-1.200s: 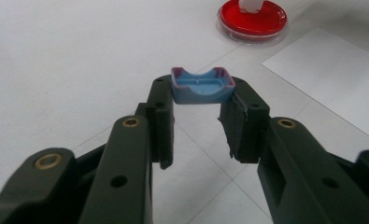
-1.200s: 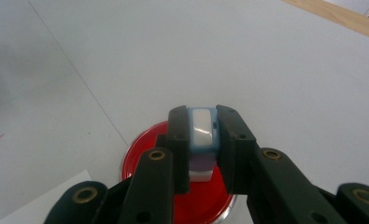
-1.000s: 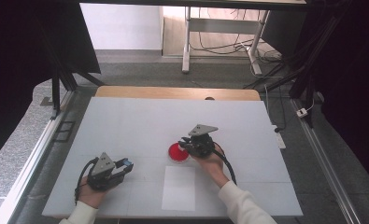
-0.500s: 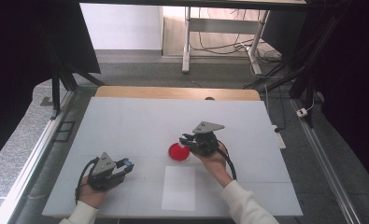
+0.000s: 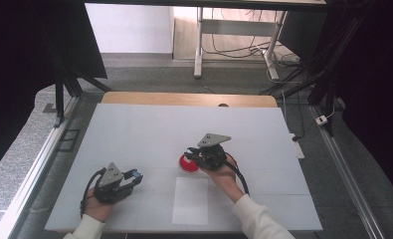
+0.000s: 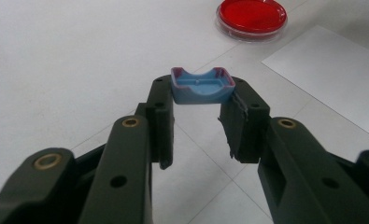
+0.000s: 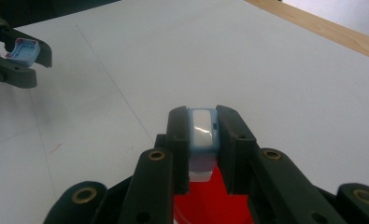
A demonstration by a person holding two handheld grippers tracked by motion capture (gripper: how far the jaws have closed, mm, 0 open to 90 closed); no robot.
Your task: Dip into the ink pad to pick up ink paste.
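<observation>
Left of the red dish [image 5: 188,163], the left gripper [image 5: 134,177] holds a small blue cap [image 6: 202,86] clamped between its jaws, a shallow tray with a purplish rim. Directly over the dish, the right gripper [image 7: 203,133] pinches a pale blue-edged block [image 7: 202,128]. This looks like a joining step; next, the two pieces need aligning.

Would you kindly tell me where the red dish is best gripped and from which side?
Grip the red dish by its thin raised rim, coming from above. It is round, shallow and lies flat on the table, so its low side wall offers little purchase.
</observation>
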